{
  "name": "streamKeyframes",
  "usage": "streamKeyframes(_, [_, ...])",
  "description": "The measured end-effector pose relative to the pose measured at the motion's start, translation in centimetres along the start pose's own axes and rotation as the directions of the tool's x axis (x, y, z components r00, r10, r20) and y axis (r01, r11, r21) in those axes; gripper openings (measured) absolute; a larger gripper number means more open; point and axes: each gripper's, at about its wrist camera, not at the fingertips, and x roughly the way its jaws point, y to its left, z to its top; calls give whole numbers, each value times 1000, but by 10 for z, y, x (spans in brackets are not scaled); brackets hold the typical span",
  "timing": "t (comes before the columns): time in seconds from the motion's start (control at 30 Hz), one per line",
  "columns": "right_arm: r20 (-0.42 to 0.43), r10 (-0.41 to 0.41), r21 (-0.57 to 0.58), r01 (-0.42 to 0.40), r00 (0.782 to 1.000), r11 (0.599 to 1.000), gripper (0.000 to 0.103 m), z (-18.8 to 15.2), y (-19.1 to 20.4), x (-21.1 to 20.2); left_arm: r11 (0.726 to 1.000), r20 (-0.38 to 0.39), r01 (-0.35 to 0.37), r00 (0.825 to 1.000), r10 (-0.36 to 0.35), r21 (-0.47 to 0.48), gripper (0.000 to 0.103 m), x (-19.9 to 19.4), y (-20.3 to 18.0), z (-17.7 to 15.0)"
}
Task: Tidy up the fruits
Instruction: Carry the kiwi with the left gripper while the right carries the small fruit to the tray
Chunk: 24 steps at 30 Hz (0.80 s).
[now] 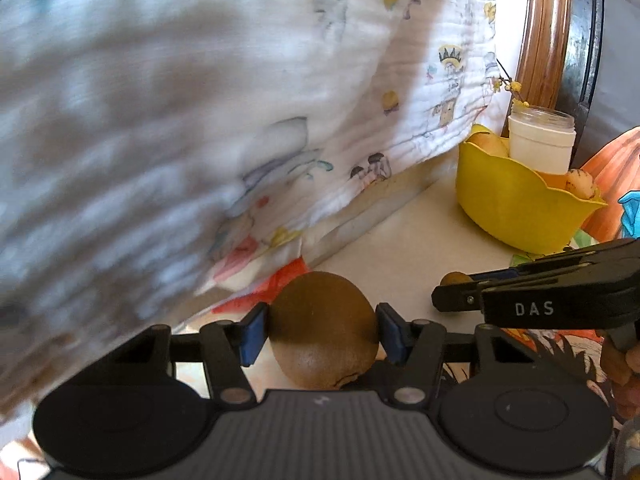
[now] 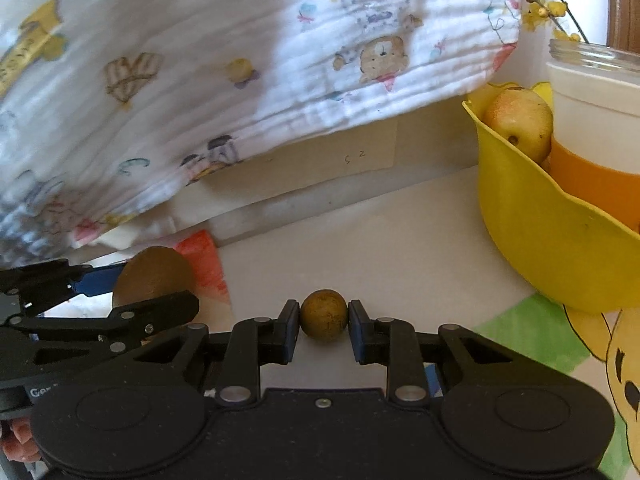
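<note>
A brown fuzzy kiwi (image 1: pixel 324 320) sits between the blue pads of my left gripper (image 1: pixel 323 332), and both pads touch its sides. The right wrist view shows the same kiwi (image 2: pixel 154 276) in the left gripper (image 2: pixel 152 286) at the lower left. My right gripper (image 2: pixel 324 320) is shut on a small round brownish fruit (image 2: pixel 324 314), held just over the pale tabletop. From the left wrist view, the right gripper (image 1: pixel 448 290) reaches in from the right with that small fruit (image 1: pixel 456 279) at its tip. A yellow wavy-rimmed bowl (image 2: pixel 540 232) stands at the right, holding a yellowish apple-like fruit (image 2: pixel 520 124).
A white printed cloth (image 2: pixel 200 80) hangs over the back left of the table. A clear jar with a white body (image 2: pixel 592 112) and a twig of yellow flowers stands behind the bowl (image 1: pixel 516 208). A cartoon-printed mat (image 2: pixel 560 340) covers the near right. A wooden frame (image 1: pixel 544 32) rises at the back.
</note>
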Motion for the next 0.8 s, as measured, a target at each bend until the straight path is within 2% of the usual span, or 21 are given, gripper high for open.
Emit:
streamKeyframes(0.23, [-13,-12,-5,12,1000,1000,28,-3,9,-34,998,-20,67,998,-67,-18,61,-20,1,-11])
streamKeyframes(0.43, [5,-6,9,6,1000,1000,28,-7,18,-80,994,15,101,995,-100,-32,61,-47,1,-18])
streamKeyframes(0.8, [42,-9,36,8,999,999,28,-42,56,-168,987,75,158,985,-156,-31,61,-113,1,-30])
